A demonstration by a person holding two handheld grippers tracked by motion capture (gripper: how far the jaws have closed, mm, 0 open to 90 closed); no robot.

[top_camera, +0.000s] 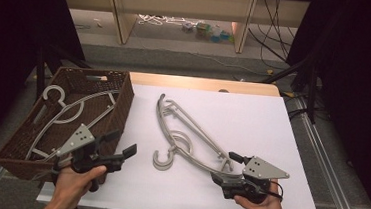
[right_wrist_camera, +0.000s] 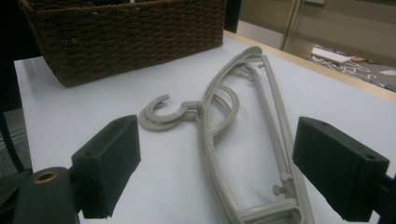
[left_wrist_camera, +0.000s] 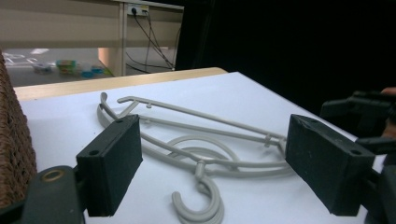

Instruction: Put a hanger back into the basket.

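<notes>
Two grey plastic hangers lie stacked on the white table top, their hooks toward the front. My left gripper is open beside the basket's front right corner, left of the hooks, with nothing between its pads. In the left gripper view the hangers lie ahead of its spread jaws. My right gripper is open at the hangers' near right end. In the right gripper view the hanger arms run between its jaws, untouched. A third grey hanger lies inside the basket.
A brown wicker basket stands at the table's left edge, also seen as the basket and its wall. The other gripper shows at the right of the left gripper view. Cables and small items lie on the floor beyond the table.
</notes>
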